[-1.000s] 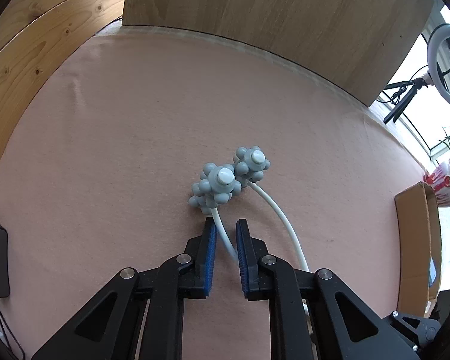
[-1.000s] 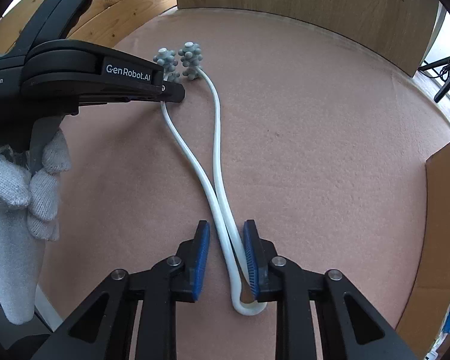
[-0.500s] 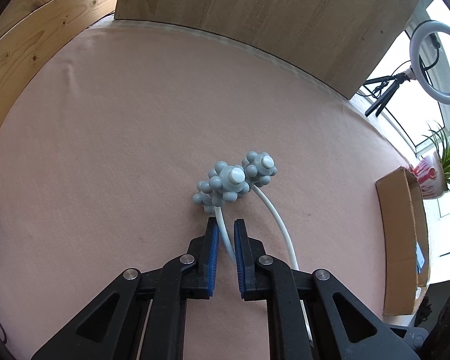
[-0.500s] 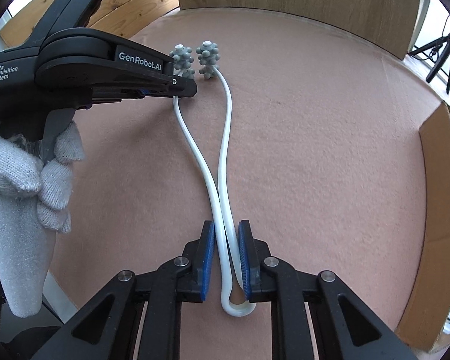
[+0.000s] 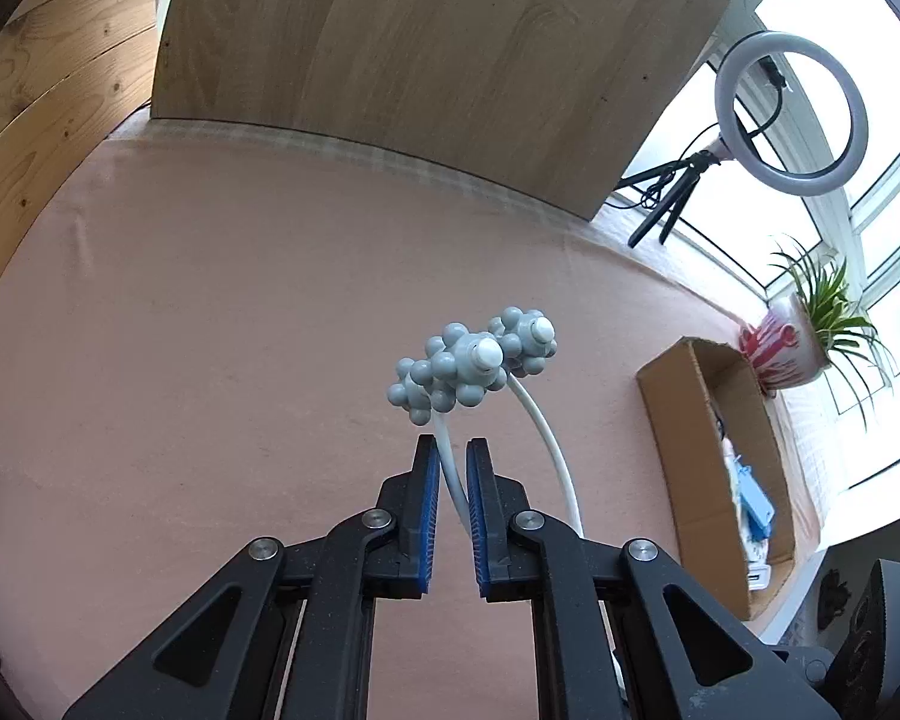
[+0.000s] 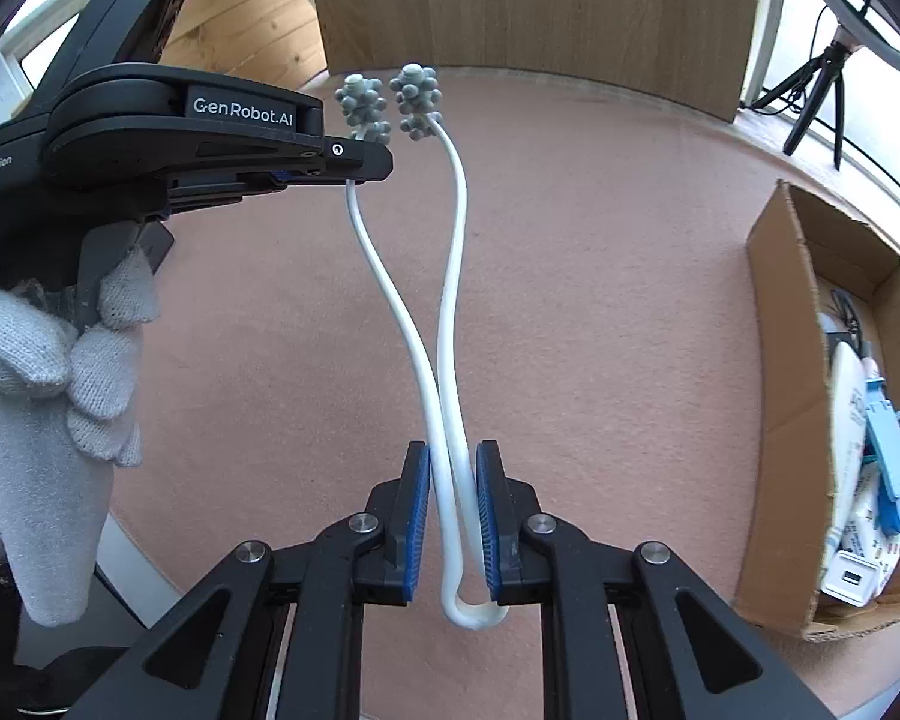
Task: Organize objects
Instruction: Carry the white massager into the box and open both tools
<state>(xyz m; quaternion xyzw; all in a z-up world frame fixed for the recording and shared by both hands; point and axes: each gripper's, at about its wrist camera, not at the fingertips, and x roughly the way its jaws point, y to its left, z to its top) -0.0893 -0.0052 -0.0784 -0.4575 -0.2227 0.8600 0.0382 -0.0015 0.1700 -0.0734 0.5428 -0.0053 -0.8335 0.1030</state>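
The white bendy massager (image 6: 450,324) is up in the air now. A second ago it lay flat on the pink mat (image 5: 210,312); now both ends are lifted and the mat looks farther away. So the pick-up is done, I think, and the next job is to carry it to the cardboard box (image 6: 774,420).

The left gripper (image 5: 450,480) pinches one white arm of the massager, just below its bumpy grey head (image 5: 450,372). Its blue pads (image 5: 426,498) are pressed close on the thin arm. The right gripper (image 6: 453,498) squeezes both white arms together, close to the bent end (image 6: 474,615), which pokes out behind the pads. A second ago these pads were wider apart; now they are pushed in tight on the arms.

The box sits on the mat, off to the right of the massager and well apart from it. It is open on top and already has things inside.

Now the counting. There is one massager, with two white arms and two bumpy grey heads. There are two grippers. There is one gloved hand (image 6: 60,372) in sight, holding the left gripper. There is one box. In it I can see one blue thing (image 6: 891,456) and one white plug (image 6: 849,579); the rest is too mixed up to count. Behind the box stand one ring light (image 5: 792,114) and one plant pot (image 5: 789,351).
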